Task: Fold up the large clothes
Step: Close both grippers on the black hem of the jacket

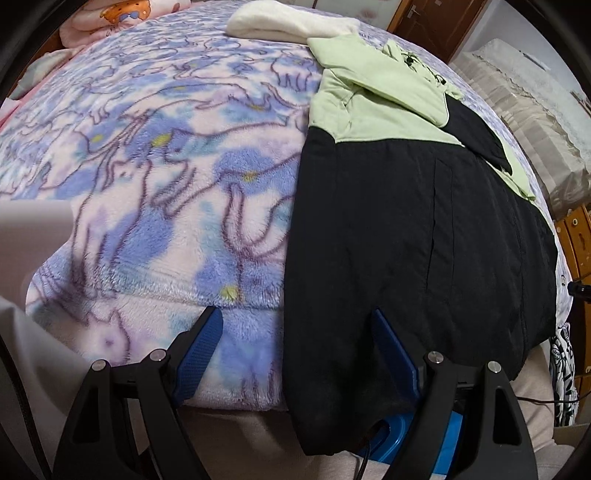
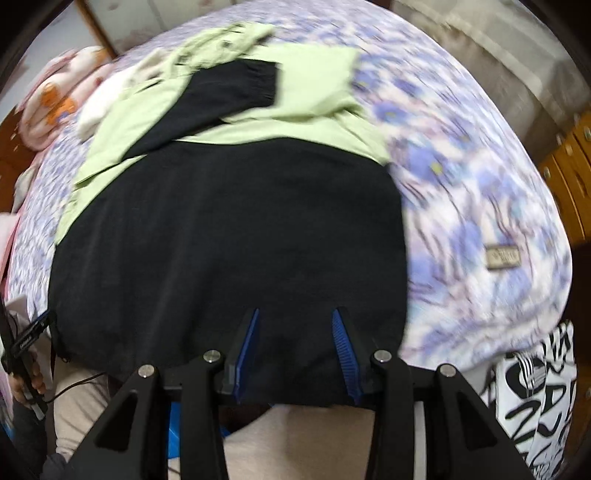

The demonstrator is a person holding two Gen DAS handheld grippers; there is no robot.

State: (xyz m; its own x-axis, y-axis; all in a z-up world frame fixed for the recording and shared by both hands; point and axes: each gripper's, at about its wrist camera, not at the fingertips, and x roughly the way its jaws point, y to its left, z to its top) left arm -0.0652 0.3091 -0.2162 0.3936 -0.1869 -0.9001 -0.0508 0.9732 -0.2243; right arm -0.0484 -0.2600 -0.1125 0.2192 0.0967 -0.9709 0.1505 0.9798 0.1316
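A black and light-green jacket (image 1: 406,229) lies on the bed, sleeves folded in, its black hem hanging over the near edge. It also shows in the right wrist view (image 2: 229,229), with a black sleeve (image 2: 221,99) across the green upper part. My left gripper (image 1: 299,317) is open at the jacket's left hem edge; its right finger lies over black cloth, its left finger over the blanket. My right gripper (image 2: 295,317) is open with both blue pads over the black hem, holding nothing.
A purple floral fleece blanket (image 1: 147,184) covers the bed. A cream folded cloth (image 1: 288,22) lies at the far end. A pink bundle (image 2: 55,107) sits far left. Wooden drawers (image 2: 569,155) stand at the right. A black-and-white patterned cloth (image 2: 535,387) hangs nearby.
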